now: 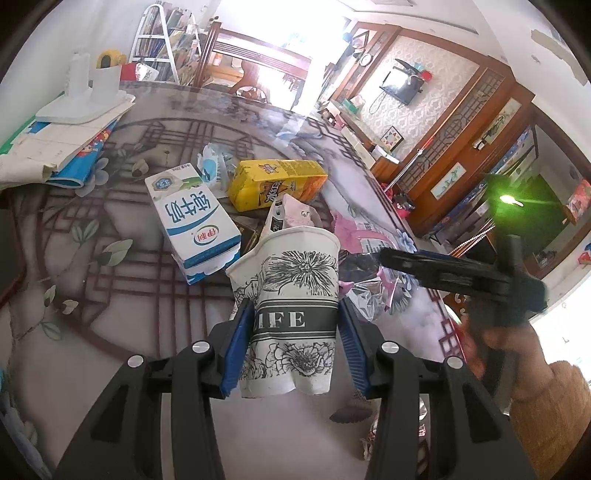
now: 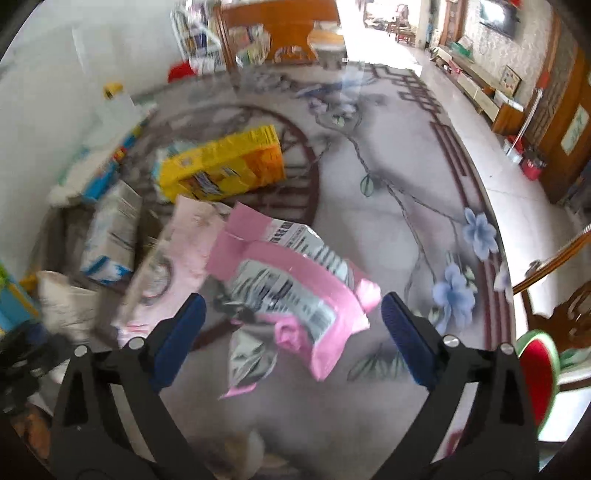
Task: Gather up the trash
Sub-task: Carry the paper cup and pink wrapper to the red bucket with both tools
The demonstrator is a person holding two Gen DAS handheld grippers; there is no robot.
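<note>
The left gripper point(image 1: 295, 325) was clamped on the paper cup point(image 1: 291, 295) above the table point(image 1: 140, 306), the right gripper point(image 2: 291, 332) stood wide open and empty over the pink wrapper point(image 2: 295, 273), while milk carton point(image 1: 192, 221) and yellow carton point(image 1: 277, 181) remained uncollected, so most work appeared outstanding

A glass-topped desk point(image 1: 155, 314) with a floral lattice pattern fills the room's middle. Behind it, glaring daylight washes out a doorway point(image 1: 273, 33) (details lost), beside a wall-mounted television point(image 1: 400, 85) on patterned wallpaper and carved wooden screens point(image 1: 461, 133).
</note>
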